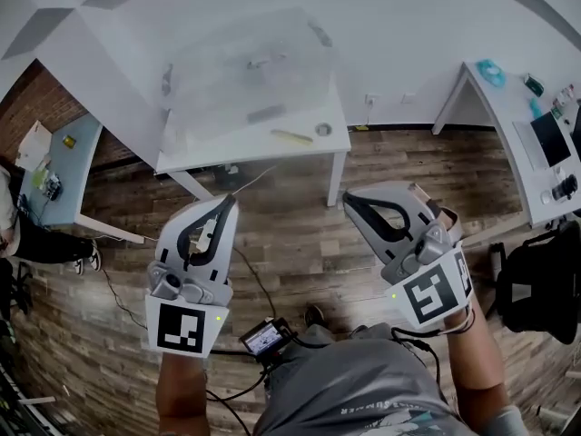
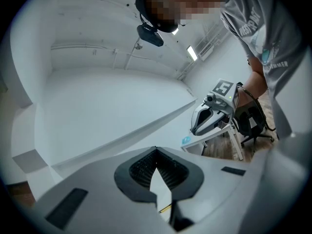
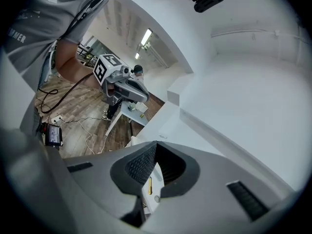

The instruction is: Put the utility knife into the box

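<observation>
A yellow utility knife (image 1: 292, 136) lies near the front edge of the white table (image 1: 338, 143). It also shows small through the jaw gaps, as the knife (image 2: 165, 208) in the left gripper view and the knife (image 3: 149, 185) in the right gripper view. A clear plastic box (image 1: 245, 75) stands on the table behind it. My left gripper (image 1: 230, 200) and right gripper (image 1: 349, 198) hang over the wooden floor, short of the table. Both are shut with nothing between the jaws. The jaw tips meet in the left gripper (image 2: 156, 149) and the right gripper (image 3: 156, 143).
A small round item (image 1: 323, 129) and a grey flat item (image 1: 266, 113) lie near the knife. A pale blue side table (image 1: 64, 166) and a seated person (image 1: 27, 234) are at the left. A white desk (image 1: 508, 125) and black chair (image 1: 545, 289) are at the right. Cables cross the floor.
</observation>
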`<state>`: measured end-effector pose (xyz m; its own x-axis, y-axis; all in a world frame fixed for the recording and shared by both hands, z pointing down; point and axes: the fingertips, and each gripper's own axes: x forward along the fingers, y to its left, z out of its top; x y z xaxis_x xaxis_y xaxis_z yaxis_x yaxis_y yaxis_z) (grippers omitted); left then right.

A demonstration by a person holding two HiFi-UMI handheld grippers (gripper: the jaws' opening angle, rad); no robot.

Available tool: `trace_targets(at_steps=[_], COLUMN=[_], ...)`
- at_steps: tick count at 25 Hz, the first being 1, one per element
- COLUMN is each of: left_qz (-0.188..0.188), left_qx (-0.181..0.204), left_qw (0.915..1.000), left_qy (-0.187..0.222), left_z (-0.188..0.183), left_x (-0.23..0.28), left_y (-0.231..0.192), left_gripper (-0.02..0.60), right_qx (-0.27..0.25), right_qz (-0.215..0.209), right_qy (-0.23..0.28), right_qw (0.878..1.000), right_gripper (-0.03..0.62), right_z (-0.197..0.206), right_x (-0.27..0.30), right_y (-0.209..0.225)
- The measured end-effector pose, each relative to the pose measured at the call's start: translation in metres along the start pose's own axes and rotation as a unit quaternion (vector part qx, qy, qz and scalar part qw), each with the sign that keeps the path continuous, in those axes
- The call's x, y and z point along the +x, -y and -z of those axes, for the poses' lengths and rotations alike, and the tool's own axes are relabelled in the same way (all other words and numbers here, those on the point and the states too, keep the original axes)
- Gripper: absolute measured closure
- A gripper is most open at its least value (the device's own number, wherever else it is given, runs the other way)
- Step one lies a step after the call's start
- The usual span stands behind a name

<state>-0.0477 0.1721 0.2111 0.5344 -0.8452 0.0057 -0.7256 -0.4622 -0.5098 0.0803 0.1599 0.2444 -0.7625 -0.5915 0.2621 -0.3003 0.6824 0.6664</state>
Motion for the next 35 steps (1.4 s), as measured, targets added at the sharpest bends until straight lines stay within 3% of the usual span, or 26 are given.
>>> trace_targets(at_steps=[8,15,20,22,28,35], left_qz=[0.011,0.006,-0.013,-0.013,-0.021,-0.011], left_qx=[-0.010,-0.003,0.010,0.026,0.131,0.134], left_qw=[0.9999,0.9992,0.9973,0.9955,0.9850,0.9843], left_qy=[-0.006,-0.040,-0.072,-0.090,-0.111,-0.115], left_z=[0.031,0.047,0.057,0.063,0.068,0.079], left_x=[0.030,0.064,0.087,0.098,0.135,0.155], left_y=[-0.013,-0.003,-0.008,-0.003,0.008,-0.007], left_gripper=[0.572,0.574,0.574,0.574,0.574,0.574], right_qx=[-0.011,-0.033,-0.067,-0.071,-0.071,-0.062], right_qz=[-0.022,-0.101,-0.142,-0.151,-0.157,-0.161], right_qy=[-0.003,0.032,0.059,0.064,0.072,0.073], right_qw=[1.000,0.994,0.986,0.984,0.982,0.982], right_gripper=[0.585,0.585,0.585,0.585,0.585,0.585], right_z=[0.009,0.020,0.028,0.037,0.065,0.075], right_x=[0.038,0.082,0.102,0.105,0.109,0.131], right_y=[0.002,-0.016,-0.006,0.001,0.025,0.035])
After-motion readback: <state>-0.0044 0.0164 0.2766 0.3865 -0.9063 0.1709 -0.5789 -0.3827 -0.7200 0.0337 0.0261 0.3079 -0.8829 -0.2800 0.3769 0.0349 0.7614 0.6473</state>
